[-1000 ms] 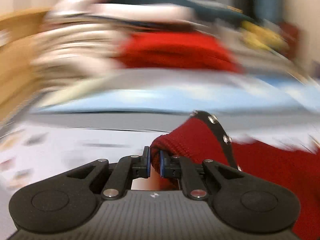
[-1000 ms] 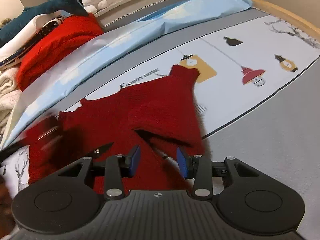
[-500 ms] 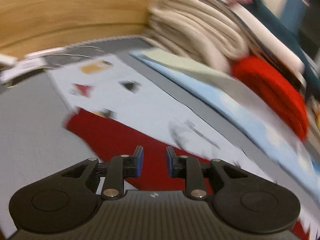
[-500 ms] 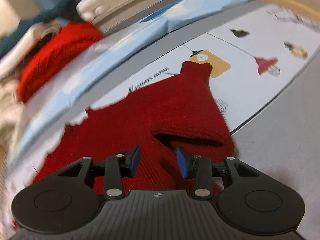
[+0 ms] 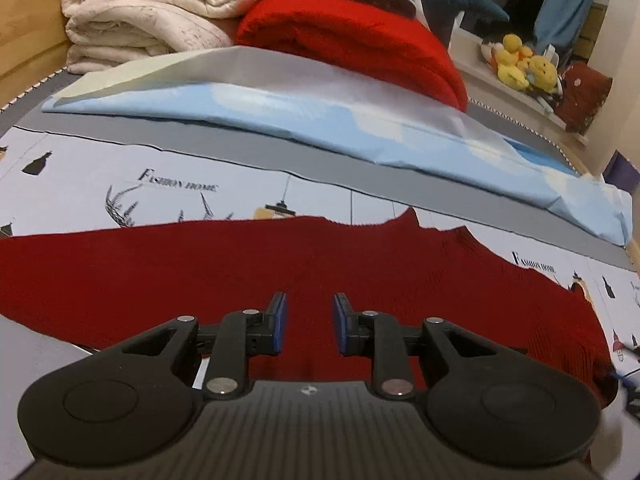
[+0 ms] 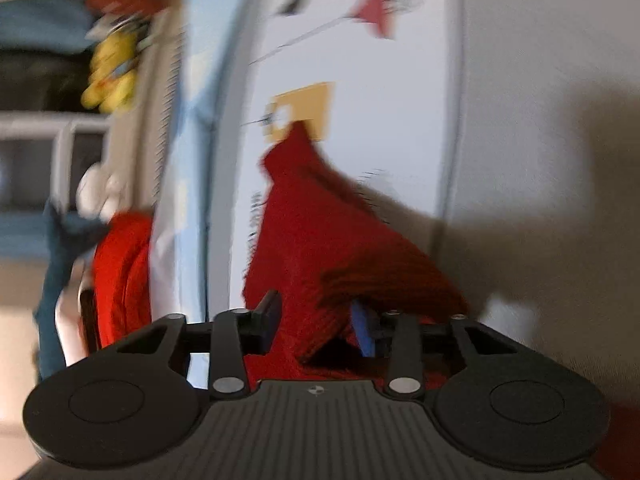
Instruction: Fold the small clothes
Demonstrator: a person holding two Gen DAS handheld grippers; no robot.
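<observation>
"FASHION HOME" bedsheet under red sweater

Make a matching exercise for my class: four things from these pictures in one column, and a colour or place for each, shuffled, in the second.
Things:
1. knitted garment
2. folded blanket
3. plush toys
4. pillowcase

Descriptions:
A. yellow, on the far ledge
B. cream, stacked at the back left
C. dark red, spread under the left gripper
D. light blue, lying across the bed

Pairs: 1-C, 2-B, 3-A, 4-D
</observation>
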